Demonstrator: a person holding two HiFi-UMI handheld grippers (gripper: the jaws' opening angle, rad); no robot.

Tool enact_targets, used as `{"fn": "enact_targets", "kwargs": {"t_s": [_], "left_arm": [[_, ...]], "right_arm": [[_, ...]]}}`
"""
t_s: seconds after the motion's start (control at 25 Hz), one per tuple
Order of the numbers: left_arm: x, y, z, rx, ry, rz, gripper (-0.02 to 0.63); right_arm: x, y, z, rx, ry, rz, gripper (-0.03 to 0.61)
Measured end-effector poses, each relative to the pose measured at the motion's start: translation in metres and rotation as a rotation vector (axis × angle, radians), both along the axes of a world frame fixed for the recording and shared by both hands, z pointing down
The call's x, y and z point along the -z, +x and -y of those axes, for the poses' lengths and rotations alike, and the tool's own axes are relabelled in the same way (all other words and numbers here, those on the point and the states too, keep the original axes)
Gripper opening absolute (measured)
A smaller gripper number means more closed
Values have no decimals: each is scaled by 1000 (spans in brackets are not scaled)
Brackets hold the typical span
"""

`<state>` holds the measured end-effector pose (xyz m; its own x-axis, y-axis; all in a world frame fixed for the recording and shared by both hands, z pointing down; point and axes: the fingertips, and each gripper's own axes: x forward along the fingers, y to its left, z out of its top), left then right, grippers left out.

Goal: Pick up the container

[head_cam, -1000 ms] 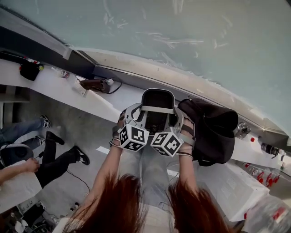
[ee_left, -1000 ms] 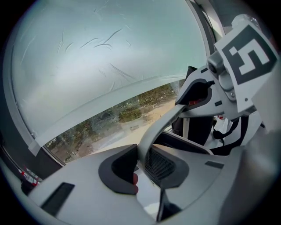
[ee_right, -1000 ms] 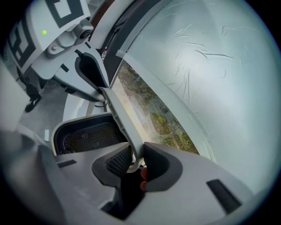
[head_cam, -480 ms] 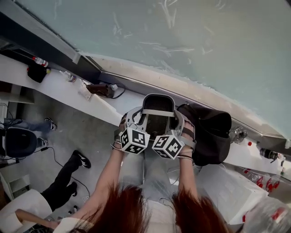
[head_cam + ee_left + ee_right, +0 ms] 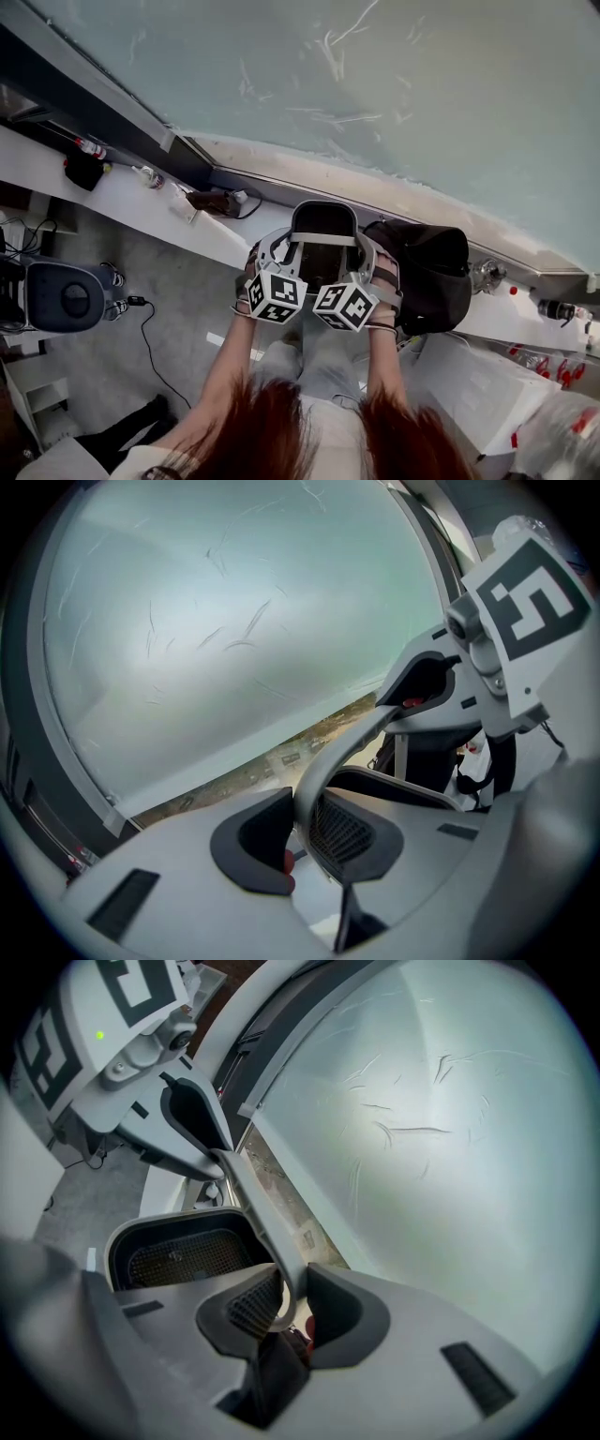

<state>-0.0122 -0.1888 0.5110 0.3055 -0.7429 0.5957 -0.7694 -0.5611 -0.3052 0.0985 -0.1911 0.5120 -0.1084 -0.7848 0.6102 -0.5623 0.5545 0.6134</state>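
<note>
We are clamping the left gripper [image 5: 300,829] down to a narrow gap on one end of the thin grey handle [image 5: 349,747] and the right gripper [image 5: 287,1309] just as narrowly on the other end, each pair of pads pressing the strip between them. The dark container [image 5: 178,1246] with its mesh floor is hanging from that handle just ahead of and between the two grippers. A white ledge [image 5: 131,197] is running off beyond their left, a black bag [image 5: 431,272] is lying just right of the right gripper, and a pale scratched pane [image 5: 422,103] is spreading out ahead of both
</note>
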Motion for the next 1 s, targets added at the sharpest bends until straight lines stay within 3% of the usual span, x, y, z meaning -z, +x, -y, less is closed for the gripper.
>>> {"fn": "enact_targets", "kwargs": {"t_s": [1.0], "left_arm": [[118,-20,-70,-49,155,-78,80]], "right_arm": [[119,-19,-77,-110,167,64,91]]}}
